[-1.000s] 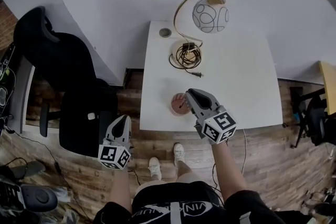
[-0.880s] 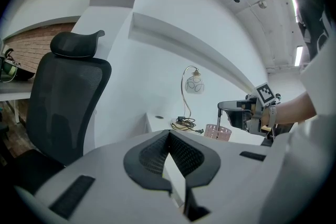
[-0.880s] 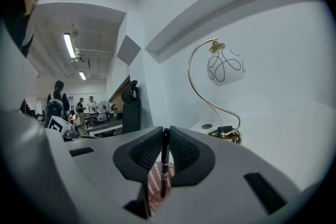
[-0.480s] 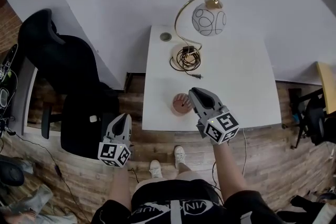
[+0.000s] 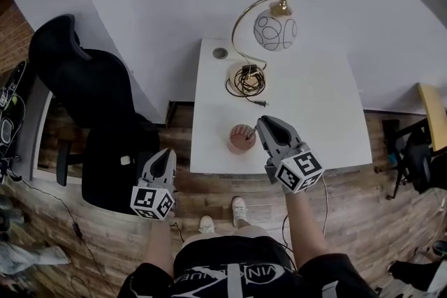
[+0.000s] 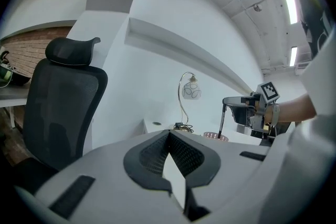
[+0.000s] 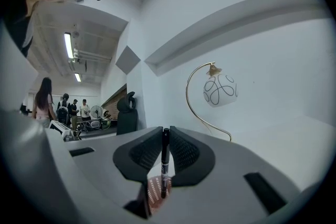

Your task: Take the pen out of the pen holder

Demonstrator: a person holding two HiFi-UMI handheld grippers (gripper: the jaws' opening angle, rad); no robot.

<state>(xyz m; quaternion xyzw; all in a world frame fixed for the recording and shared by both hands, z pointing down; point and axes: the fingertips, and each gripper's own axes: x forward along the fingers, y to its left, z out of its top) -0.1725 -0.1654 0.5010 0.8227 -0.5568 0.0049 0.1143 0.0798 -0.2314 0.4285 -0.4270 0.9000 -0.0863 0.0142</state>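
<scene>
A black pen (image 7: 165,161) stands upright, pinched between the pads of my right gripper (image 7: 165,131), which is shut on its upper end. Below it sits the round pinkish mesh pen holder (image 7: 155,192), near the front edge of the white table (image 5: 314,115). In the left gripper view the pen (image 6: 221,120) hangs from the right gripper (image 6: 234,102) with its tip at the rim of the holder (image 6: 216,136). In the head view the right gripper (image 5: 261,125) is just right of the holder (image 5: 241,139). My left gripper (image 5: 165,154) is shut and empty, left of the table, in front of the chair.
A lamp with a gold arched stem and white globe (image 5: 274,31) stands at the table's back, a coiled cable (image 5: 246,77) at its base. A small round disc (image 5: 221,52) lies at the back left corner. A black office chair (image 5: 84,94) stands left of the table.
My right gripper has risen with the pen, drawing it up from the holder. The left gripper has lifted slightly beside the chair.
</scene>
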